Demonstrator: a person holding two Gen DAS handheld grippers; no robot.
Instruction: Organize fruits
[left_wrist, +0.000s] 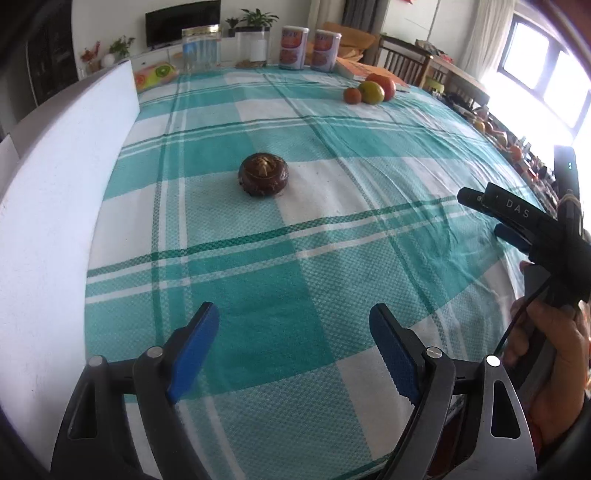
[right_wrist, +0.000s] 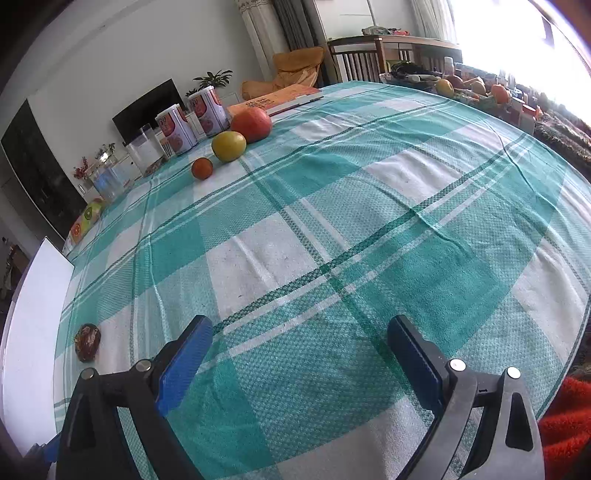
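Dark brown fruit (left_wrist: 263, 174) dead centre in the left wrist view, straight ahead of the left hand-held gripper (left_wrist: 294, 319), pads spread wide, nothing held. Squat and round, so no long axis to line up. Far lower left for the right hand-held gripper (right_wrist: 300, 334), also spread and empty, so probably left's job. Three fruits (right_wrist: 229, 146) lined up upper left. Teal checked table (right_wrist: 369, 229), living room behind.
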